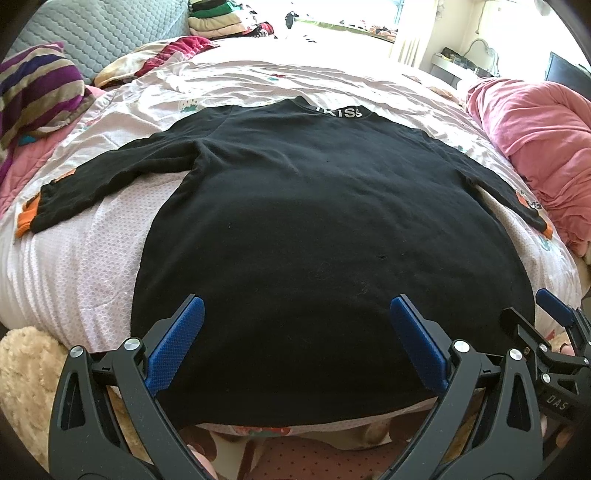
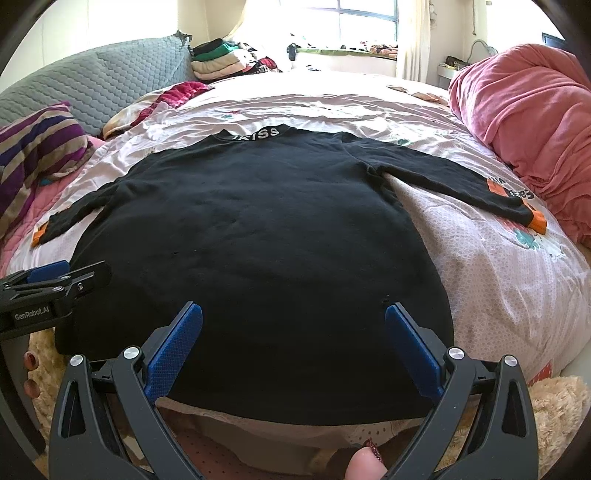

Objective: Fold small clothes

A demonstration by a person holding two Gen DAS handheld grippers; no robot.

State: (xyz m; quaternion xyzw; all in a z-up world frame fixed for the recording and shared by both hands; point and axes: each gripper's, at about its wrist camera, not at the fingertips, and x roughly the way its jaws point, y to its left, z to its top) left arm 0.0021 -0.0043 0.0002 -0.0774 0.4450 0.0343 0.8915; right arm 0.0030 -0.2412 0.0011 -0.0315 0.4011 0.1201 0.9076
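Black long-sleeved top [image 1: 314,229] spread flat on the bed [image 1: 92,266], hem toward the near edge, collar with white lettering [image 1: 338,112] at the far end. Both sleeves stretched outward; orange cuff [image 1: 27,218] at the end of the left one, orange cuff [image 2: 537,221] at the end of the right one. Left tongs [image 1: 297,314] spread wide, blue pads [image 1: 179,336] apart over the hem area, nothing gripped. Right tongs [image 2: 293,317] likewise spread wide, blue pads [image 2: 412,350] hovering over the lower part of the top, nothing between them. Contact with fabric: cannot tell in either view. Left tongs also seen from the right wrist view at the left edge, near the top's left side. Bed cover pale pink with small cartoon prints. Pink blanket [image 2: 524,110] bunched at the right side of the bed, well apart from the body of the top, near the right cuff. Striped pillow [image 1: 37,92] at the left. Grey quilted headboard [image 2: 110,74] behind it. Stack of folded clothes [image 2: 221,61] at the far side, under a bright window [image 2: 365,18]. Fingertip with painted nail [image 2: 369,461] at the bottom edge of the right wrist view.
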